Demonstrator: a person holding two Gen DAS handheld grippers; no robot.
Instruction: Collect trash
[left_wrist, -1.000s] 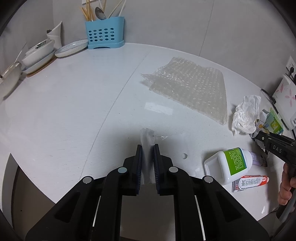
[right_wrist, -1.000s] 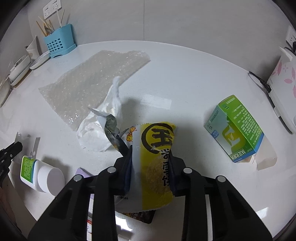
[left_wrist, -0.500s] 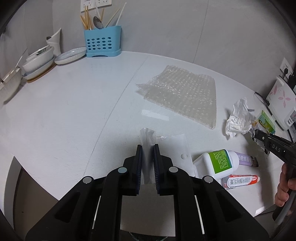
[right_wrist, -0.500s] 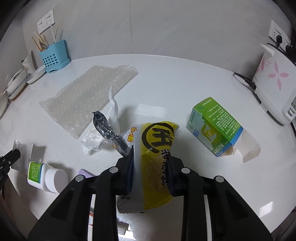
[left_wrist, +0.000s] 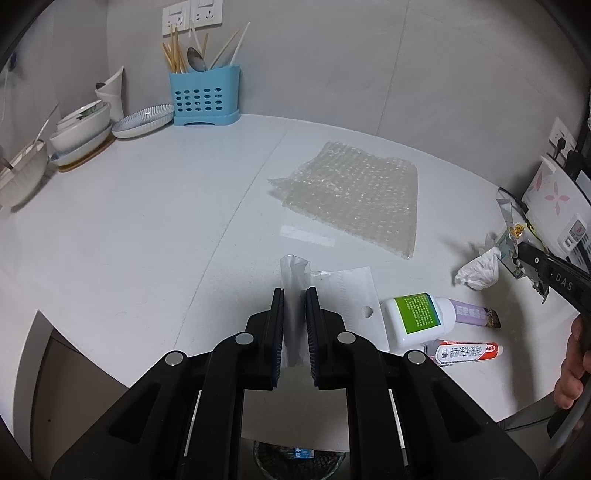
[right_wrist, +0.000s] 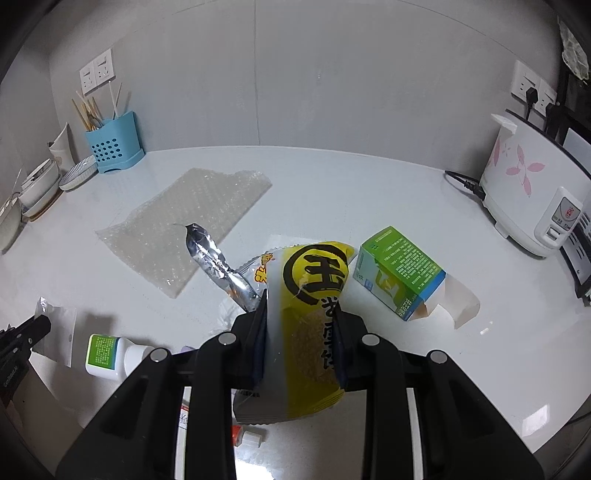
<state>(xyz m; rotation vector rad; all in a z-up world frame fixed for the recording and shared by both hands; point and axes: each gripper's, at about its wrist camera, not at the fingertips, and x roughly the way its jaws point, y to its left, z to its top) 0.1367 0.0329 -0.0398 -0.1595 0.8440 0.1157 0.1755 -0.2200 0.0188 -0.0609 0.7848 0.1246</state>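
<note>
Right tongs (right_wrist: 301, 332) clamp crinkly yellow foil snack bag (right_wrist: 310, 317) mid-body: light, slippery. Left tongs (left_wrist: 294, 325) pinch limp clear plastic sleeve (left_wrist: 332, 295); bubble wrap (left_wrist: 354, 195) at 1 o'clock, take an edge

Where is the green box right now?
In the right wrist view, the green box lies on its side on the white table, just right of the yellow snack bag, before the rice cooker.

You get even, soft indoor light in both views, and a pale glare patch on the white table (left_wrist: 306, 234) at mid-frame. Shadows stay faint. Fisheye bending curves the edges, corners go black; focus stays sharp.
</note>
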